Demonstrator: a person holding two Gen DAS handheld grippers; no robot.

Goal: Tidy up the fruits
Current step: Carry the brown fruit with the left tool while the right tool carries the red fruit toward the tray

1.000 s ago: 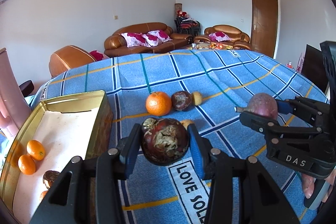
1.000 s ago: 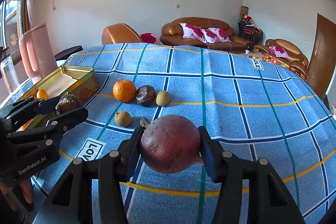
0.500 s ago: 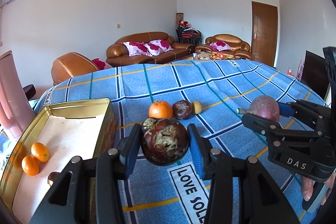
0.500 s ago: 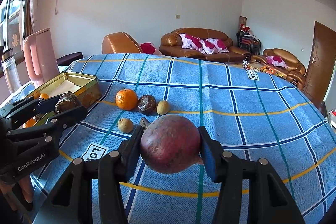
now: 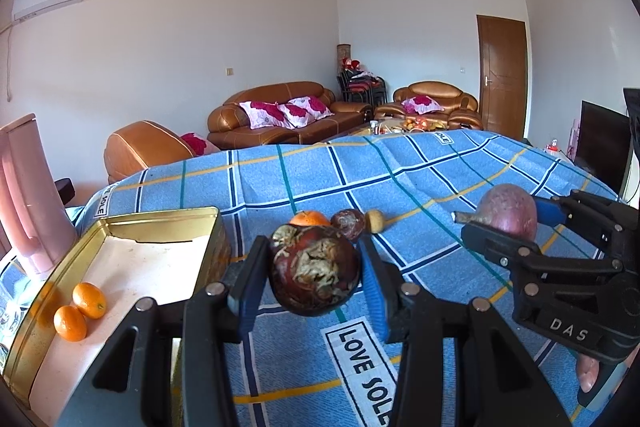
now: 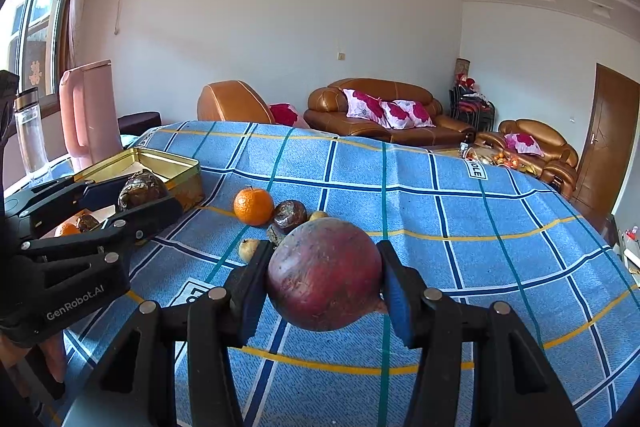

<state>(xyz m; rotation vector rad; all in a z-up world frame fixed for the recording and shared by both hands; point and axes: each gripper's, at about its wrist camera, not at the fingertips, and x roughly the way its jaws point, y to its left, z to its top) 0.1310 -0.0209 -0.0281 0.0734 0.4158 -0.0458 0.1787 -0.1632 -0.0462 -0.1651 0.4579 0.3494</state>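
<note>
My left gripper (image 5: 314, 273) is shut on a dark wrinkled fruit (image 5: 314, 275) and holds it above the cloth, right of the gold tin (image 5: 160, 223). It also shows in the right wrist view (image 6: 142, 193). My right gripper (image 6: 324, 277) is shut on a large smooth red-purple fruit (image 6: 324, 273), which also shows in the left wrist view (image 5: 508, 211). On the cloth lie an orange (image 6: 253, 206), a dark fruit (image 6: 290, 214) and small yellowish fruits (image 6: 248, 249). Two small oranges (image 5: 80, 309) lie in the tin.
The table has a blue checked cloth (image 6: 440, 211). A pink jug (image 6: 90, 113) and a clear bottle (image 6: 30, 135) stand at the left behind the tin. Brown sofas (image 6: 380, 115) stand beyond the table's far edge.
Both grippers have risen with their fruits still held; the table and tin sit lower in both views. The loose fruits have not moved.
</note>
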